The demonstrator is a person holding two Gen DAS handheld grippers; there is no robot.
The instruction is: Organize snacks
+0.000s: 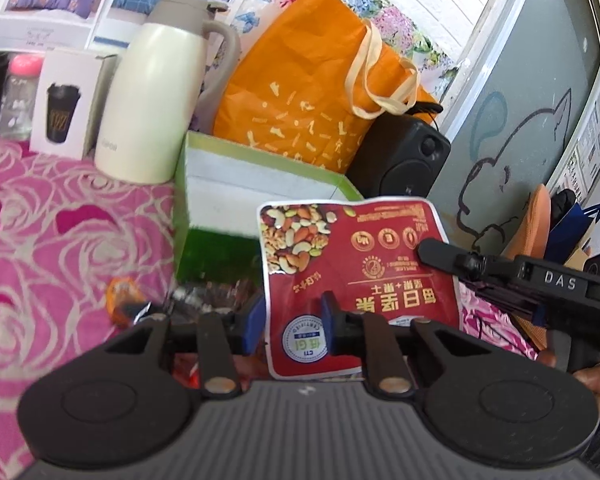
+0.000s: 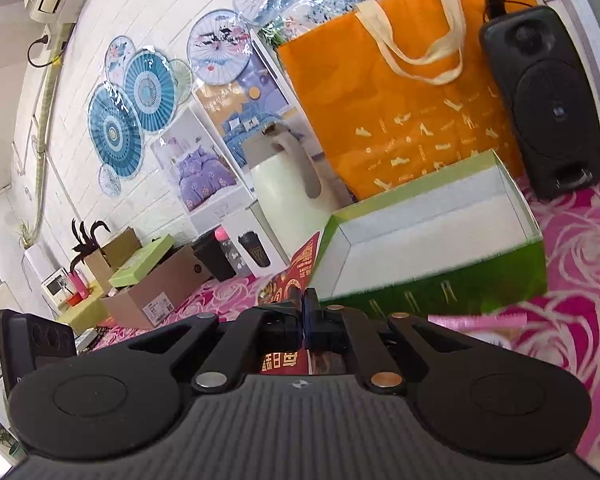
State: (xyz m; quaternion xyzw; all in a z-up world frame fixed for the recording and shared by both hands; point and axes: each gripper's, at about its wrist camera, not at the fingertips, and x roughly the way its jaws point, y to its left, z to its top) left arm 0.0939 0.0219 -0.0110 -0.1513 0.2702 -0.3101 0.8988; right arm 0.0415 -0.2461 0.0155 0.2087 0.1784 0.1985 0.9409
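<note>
Left wrist: green box (image 1: 220,184) behind nut pouch (image 1: 360,264)

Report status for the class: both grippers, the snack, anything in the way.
Left gripper shut on red nut packet. Right gripper shut on the same packet's edge. Packet held up, near the open green box. Nothing blocking.

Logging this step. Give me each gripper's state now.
Left gripper: shut on the red nut packet.
Right gripper: shut on the same packet's edge.

Blurred wrappers (image 1: 204,300) behind left gripper (image 1: 288,322), contents unreadable
</note>
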